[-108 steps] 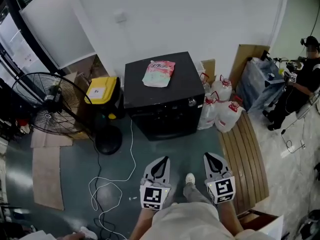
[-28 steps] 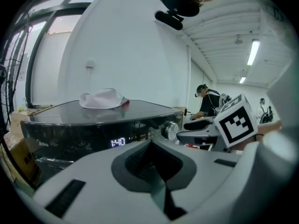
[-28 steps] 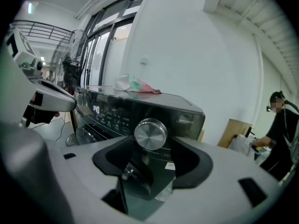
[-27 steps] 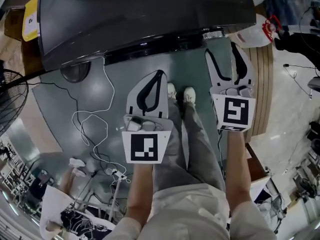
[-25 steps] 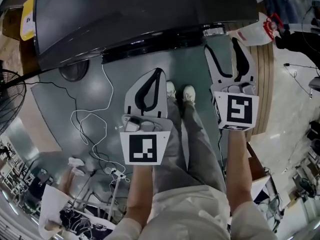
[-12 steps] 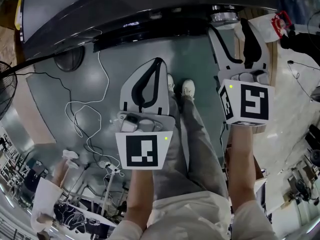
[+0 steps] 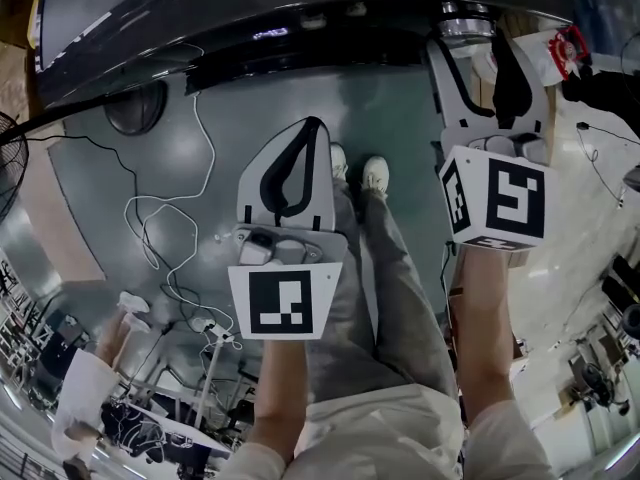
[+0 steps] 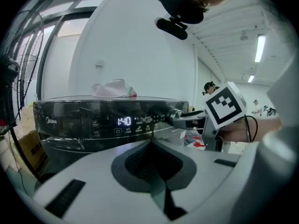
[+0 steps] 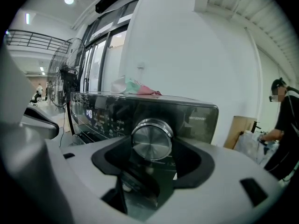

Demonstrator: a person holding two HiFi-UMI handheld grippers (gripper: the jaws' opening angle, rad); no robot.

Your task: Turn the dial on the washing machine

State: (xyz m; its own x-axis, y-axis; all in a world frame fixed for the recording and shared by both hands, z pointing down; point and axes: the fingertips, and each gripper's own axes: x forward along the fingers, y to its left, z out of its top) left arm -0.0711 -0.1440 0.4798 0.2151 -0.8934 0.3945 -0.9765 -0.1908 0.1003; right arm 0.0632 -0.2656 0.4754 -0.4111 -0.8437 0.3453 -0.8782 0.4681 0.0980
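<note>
The black washing machine (image 7: 300, 13) fills the top of the head view; its front panel (image 8: 93, 120) shows a lit 1:40 display (image 8: 124, 121). The silver dial (image 9: 152, 139) sits at the panel's right end (image 7: 463, 23). My right gripper (image 7: 468, 46) is up at the dial, which stands between the spread jaws without the pads touching it (image 9: 153, 164); the jaws are closing. The left gripper view shows it side-on, with its tips at the dial (image 8: 176, 115). My left gripper (image 7: 313, 126) hangs lower, back from the machine, shut and empty (image 8: 152, 143).
A pink packet (image 9: 140, 88) lies on the machine's top. A fan base (image 7: 135, 108) and a looping white cable (image 7: 165, 228) are on the floor at left. My feet (image 7: 360, 173) stand before the machine. White bags (image 7: 560, 48) and another person (image 9: 285, 125) are at right.
I have come closer to the machine. My right gripper has moved forward and up until its jaws stand on either side of the dial. The left gripper stays low and shut.
</note>
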